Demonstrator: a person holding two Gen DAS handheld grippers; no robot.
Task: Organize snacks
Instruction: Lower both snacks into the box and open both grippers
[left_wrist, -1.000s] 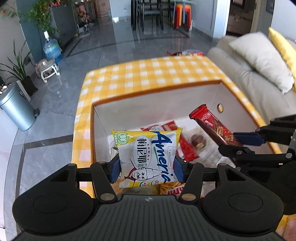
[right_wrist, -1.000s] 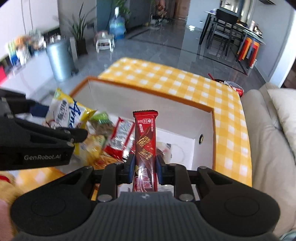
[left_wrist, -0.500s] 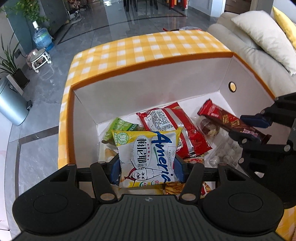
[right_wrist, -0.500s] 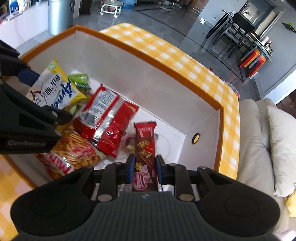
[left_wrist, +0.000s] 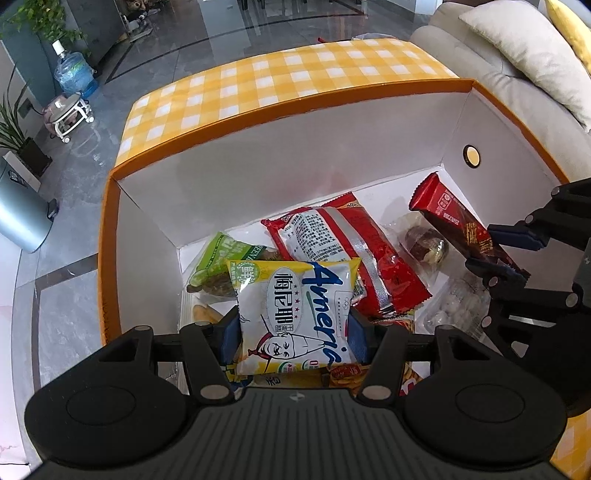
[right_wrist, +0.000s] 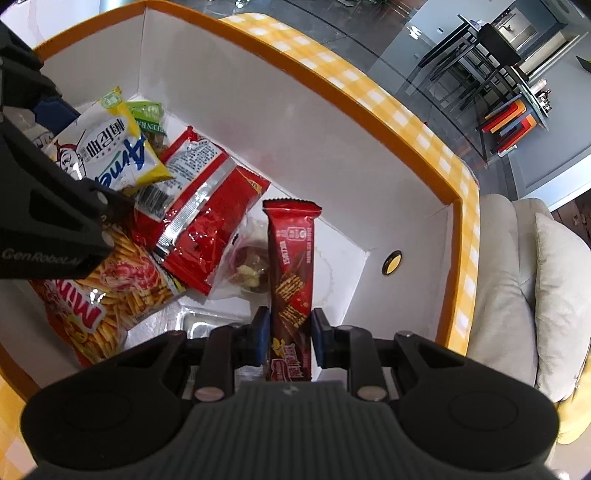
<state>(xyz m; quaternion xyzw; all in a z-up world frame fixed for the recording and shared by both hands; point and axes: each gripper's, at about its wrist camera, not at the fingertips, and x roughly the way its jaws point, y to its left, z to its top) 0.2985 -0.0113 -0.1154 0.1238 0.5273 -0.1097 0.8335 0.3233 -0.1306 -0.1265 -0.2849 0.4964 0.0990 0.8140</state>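
"Ameri", in blue script, cut off at the edge, on yellow-and-white snack bag (left_wrist: 295, 314); beside it, large Chinese characters in an oval, not transcribed. "GenRobot.AI", pale lettering, on side of black gripper (right_wrist: 48, 206) in right wrist view. "Min", white letters, upside down, on red stick-snack bag (right_wrist: 110, 291). "EEN" fragment on green packet (left_wrist: 221, 254). Small print on red wafer bar (right_wrist: 291, 273) and red-and-silver bag (left_wrist: 343, 254): illegible.

Both wrist cameras look steeply down, from close above, into the white box (left_wrist: 295, 162) (right_wrist: 280, 110). The left view sits over its left end, the right view over its right end; both share the box's floor.
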